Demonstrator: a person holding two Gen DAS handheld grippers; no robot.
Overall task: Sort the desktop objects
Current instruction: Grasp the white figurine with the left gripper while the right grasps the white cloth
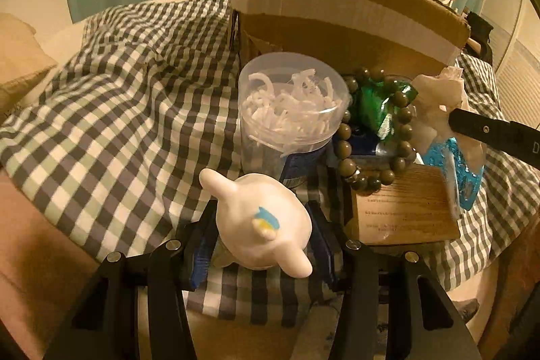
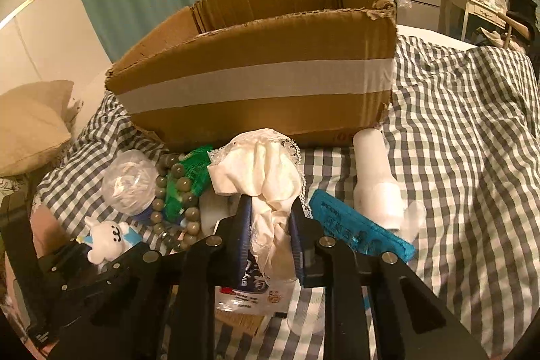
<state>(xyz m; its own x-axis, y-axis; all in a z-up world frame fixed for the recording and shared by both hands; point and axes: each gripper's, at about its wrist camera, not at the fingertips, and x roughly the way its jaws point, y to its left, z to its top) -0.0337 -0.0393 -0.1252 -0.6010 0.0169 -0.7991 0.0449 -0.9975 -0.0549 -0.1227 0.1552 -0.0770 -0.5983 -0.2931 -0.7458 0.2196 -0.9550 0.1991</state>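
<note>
You have a big brown cardboard box [image 2: 256,70] with a pale tape stripe on the checked bed cover [image 2: 465,137]. In front of it lies a heap of small things. Your right hand-held gripper [image 2: 270,218] pinches a soft white cloth [image 2: 266,171] with a lace edge, bunched up above the heap. Your left hand-held gripper [image 1: 260,225] squeezes a little white toy animal [image 1: 261,221] with a blue and yellow spot, near the clear round tub [image 1: 290,103] of white bits.

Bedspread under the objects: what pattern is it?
Dark-and-white gingham check bedspread, clearest in the right wrist view.
</note>
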